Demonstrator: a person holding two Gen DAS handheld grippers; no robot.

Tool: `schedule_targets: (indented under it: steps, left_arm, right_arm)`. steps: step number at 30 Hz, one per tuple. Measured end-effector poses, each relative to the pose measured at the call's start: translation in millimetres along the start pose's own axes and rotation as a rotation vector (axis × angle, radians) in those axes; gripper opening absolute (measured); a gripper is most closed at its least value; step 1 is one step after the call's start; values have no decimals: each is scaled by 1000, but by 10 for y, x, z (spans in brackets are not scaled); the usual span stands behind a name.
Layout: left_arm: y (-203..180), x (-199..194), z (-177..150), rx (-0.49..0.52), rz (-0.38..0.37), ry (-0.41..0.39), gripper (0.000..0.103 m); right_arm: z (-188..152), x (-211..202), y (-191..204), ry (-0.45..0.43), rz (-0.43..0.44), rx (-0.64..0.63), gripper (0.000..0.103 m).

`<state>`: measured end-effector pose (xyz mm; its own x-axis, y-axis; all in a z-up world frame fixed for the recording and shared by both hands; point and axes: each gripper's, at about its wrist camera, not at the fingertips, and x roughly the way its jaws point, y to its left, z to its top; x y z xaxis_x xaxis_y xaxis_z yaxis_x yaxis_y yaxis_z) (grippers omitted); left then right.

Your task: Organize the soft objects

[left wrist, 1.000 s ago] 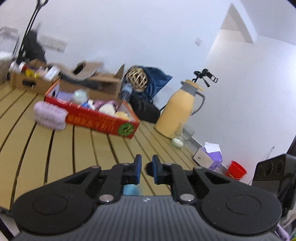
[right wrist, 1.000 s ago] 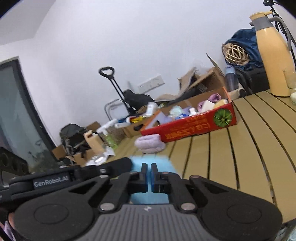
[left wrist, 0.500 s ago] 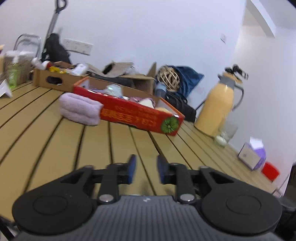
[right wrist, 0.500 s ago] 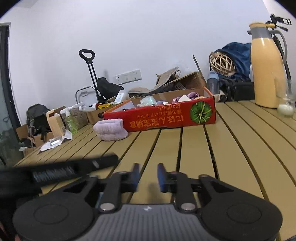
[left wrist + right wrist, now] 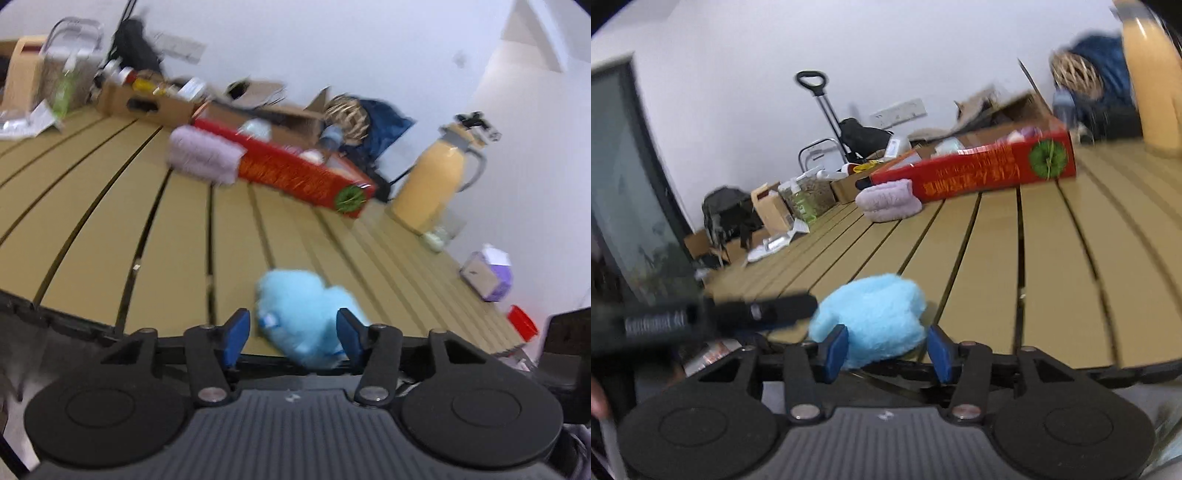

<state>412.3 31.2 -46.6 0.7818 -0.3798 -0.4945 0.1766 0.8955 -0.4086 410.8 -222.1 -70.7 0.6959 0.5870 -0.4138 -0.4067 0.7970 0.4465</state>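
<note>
**Blue plush now lying free near the tabletop edge**

Half a second ago both tools were almost pressed together over bare slats. Now the left tool [image 5: 289, 334] and the right tool [image 5: 887, 347] are both spread wide, and the blue plush toy [image 5: 308, 315] lies between their fingers at the lower middle of each frame, gripped by neither. I think a new grasp is being prepared (both views are blurred).

The toy sits close to the near edge of the tabletop [image 5: 110, 236], so a push could drop it. Toward the red box [image 5: 982, 168] and the purple towel [image 5: 888, 201] in the upper middle, the slats are open.
</note>
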Motion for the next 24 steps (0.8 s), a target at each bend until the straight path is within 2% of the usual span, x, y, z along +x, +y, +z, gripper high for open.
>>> schedule_targets:
  steps: [5,7,8,10,11,15,19,24]
  left_arm:
    - [176,149,142,-102,-78,12,51]
    - [211,256,185,-122,-100,34,45]
    - [219,315,197,-133,-110,49,38]
    - [240,384,236,-159,-134,64,38]
    - [234,394,259,-158,-129,62,37]
    - [173,468,508,-118,-150,19,37]
    - [128,744,1020,-92,-176,-9,36]
    - [-90,1358,1981,-22,-190,-35,36]
  right_arm:
    - [75,51,-129,-16,24,77,47]
    - [103,106,-173,-12,26,89,47]
    - [121,143,-183,-8,25,87,47]
    - [155,212,-186,1,41,83,45]
    - [174,241,-179,4,60,83,38]
    - [334,296,-144,-13,64,72,38]
    - [744,420,-154,-49,53,27,38]
    - [1576,793,-345,-84,5,-34,37]
